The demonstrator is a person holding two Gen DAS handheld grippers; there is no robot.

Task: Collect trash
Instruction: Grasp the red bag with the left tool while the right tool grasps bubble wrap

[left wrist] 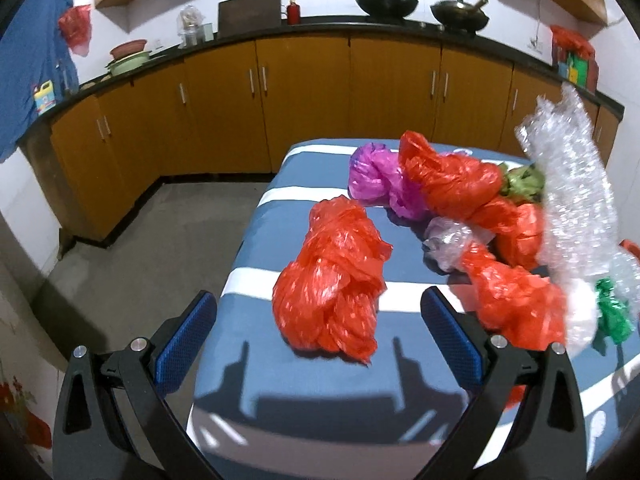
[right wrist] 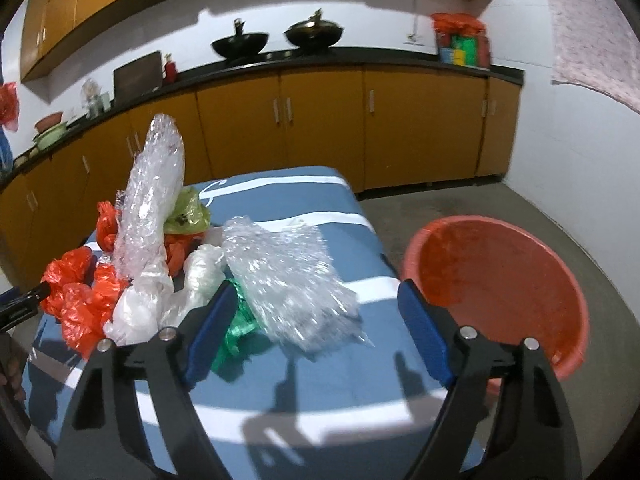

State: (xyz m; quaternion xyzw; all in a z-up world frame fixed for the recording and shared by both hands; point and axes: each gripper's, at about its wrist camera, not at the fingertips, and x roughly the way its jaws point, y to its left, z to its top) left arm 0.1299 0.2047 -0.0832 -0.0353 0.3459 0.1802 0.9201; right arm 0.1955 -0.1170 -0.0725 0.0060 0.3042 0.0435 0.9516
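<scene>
Crumpled plastic trash lies on a table with a blue and white striped cloth (left wrist: 256, 372). In the left wrist view, a red bag (left wrist: 332, 280) lies just ahead of my open left gripper (left wrist: 318, 312), between its fingers' line. Behind it lie a purple bag (left wrist: 374, 178), more red bags (left wrist: 452, 180) and an upright roll of bubble wrap (left wrist: 576, 200). In the right wrist view, my open right gripper (right wrist: 316, 308) hovers over a flat piece of bubble wrap (right wrist: 288, 276), with a green bag (right wrist: 236, 332) by its left finger. A red basin (right wrist: 500, 280) stands on the floor to the right.
Orange kitchen cabinets (left wrist: 304, 92) under a black counter run along the far wall, with two woks (left wrist: 386, 2) on top. Grey concrete floor (left wrist: 132, 240) lies left of the table. The left gripper's tip (right wrist: 24, 300) shows at the right wrist view's left edge.
</scene>
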